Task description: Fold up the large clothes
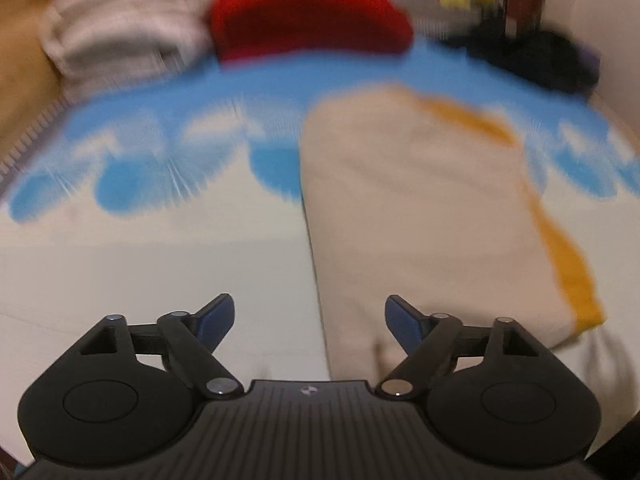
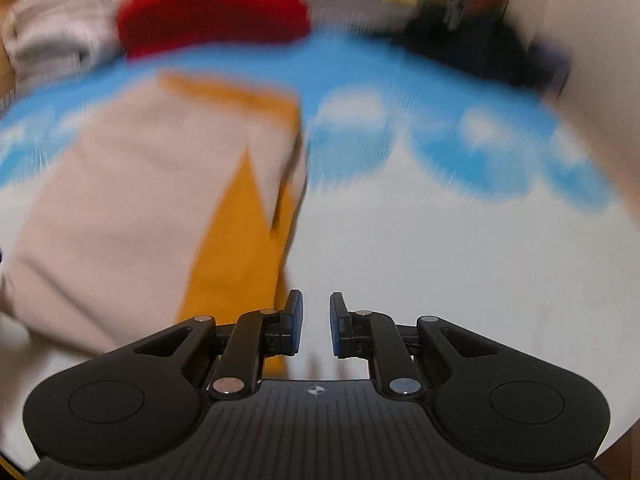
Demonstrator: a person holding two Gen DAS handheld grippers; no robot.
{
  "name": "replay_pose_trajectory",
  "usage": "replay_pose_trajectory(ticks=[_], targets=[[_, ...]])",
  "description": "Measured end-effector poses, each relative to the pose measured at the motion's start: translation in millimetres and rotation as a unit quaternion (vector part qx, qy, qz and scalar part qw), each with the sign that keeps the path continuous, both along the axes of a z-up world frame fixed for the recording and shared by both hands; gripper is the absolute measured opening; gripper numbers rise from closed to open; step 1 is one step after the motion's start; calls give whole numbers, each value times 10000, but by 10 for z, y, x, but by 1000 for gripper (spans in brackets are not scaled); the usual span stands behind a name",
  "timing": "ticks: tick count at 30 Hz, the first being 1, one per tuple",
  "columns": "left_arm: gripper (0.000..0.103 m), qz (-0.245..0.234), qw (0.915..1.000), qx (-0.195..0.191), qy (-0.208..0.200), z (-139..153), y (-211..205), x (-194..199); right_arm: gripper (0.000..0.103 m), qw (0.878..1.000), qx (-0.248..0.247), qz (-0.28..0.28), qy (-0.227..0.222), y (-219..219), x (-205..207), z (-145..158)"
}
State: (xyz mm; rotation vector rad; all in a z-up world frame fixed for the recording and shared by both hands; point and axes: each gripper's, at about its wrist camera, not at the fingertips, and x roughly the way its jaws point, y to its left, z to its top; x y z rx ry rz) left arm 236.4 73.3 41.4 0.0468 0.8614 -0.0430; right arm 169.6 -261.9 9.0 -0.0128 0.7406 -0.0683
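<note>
The left gripper [image 1: 310, 320] has its fingers spread wide and empty over the near edge of one folded beige-and-mustard garment [image 1: 420, 208]. The right gripper [image 2: 316, 326] has fingers narrowly apart, holding nothing, just right of that garment's edge over bare blue-and-white bedspread [image 2: 460, 248]. Beyond lie one red pile [image 1: 308, 16], one striped beige pile [image 1: 120, 28] and one dark pile [image 1: 536, 56].
</note>
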Motion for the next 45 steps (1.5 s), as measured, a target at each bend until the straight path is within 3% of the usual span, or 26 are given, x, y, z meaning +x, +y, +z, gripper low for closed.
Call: replay_pose_trajectory(ticks=[1,3,5,9,14,16,19,22,28,34,45], targets=[[102,93,9994,-96,-323,113,2,-193,21,9994,14,-31,-354,0,-150,133],[103,187,9939,-247,-1059,266,-3,-693,40,9950,79,-172,-985,-8,-477,356],[103,131,9890,-157,-1468,267,-54,-1176,61,9903,269,-309,-1326,-36,-788,470],[103,-23,9890,-153,-1474,246,-205,-1753,77,9870,574,-221,-1488,21,-1349,525],[103,0,9854,-258,-1686,450,-336,-2162,102,9877,196,189,-1542,250,-1814,448],[103,197,9856,-343,-1646,481,-348,-2330,102,9885,190,227,-1484,345,-1867,472],[103,446,9903,-317,-1278,429,-359,-2475,102,9902,287,168,-1356,404,-1965,492],[103,354,9934,-268,-1058,329,-390,-2452,102,9919,364,59,-1216,440,-2029,482],[103,232,9916,-106,-1270,234,-464,-2334,102,9938,321,29,-1064,475,-2006,385],[103,169,9930,-170,-1158,157,-492,-2261,102,9949,428,-9,-913,476,-1939,311],[103,292,9933,-263,-1085,141,-391,-2233,102,9964,200,106,-811,518,-1935,261]])
